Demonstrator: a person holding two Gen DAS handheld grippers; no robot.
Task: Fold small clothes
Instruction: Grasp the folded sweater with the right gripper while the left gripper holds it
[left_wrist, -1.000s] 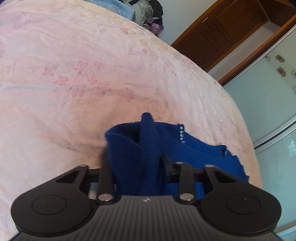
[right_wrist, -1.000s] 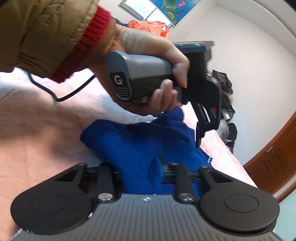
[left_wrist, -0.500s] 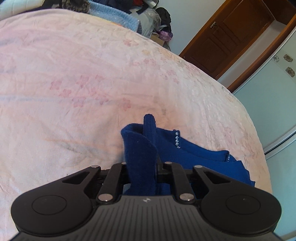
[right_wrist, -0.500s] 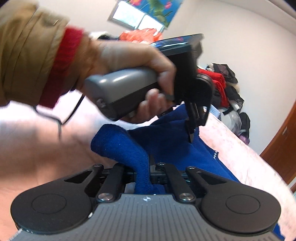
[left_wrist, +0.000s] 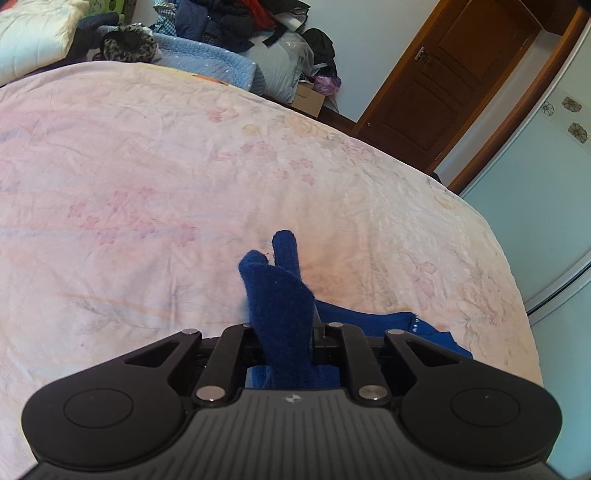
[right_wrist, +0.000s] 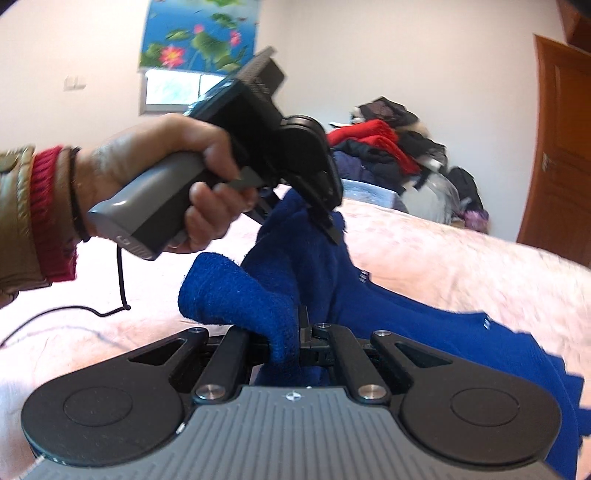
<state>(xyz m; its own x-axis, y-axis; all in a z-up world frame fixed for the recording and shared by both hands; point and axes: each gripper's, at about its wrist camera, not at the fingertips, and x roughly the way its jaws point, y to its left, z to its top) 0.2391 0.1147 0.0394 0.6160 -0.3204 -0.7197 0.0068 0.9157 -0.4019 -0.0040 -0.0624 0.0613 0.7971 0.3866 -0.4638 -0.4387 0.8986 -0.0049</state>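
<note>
Lifting a blue knit garment (right_wrist: 314, 280) off the pink bed (left_wrist: 147, 184), the left claw (right_wrist: 325, 218) and right claw (right_wrist: 295, 339) each pinch a bunched corner; soft, light and floppy, it looks best held at its edges, spread apart

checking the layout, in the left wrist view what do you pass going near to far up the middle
black left gripper → fuzzy dark blue knit garment pinched in it → pale pink floral bedspread → quilted light blue blanket → dark clothes pile
</note>
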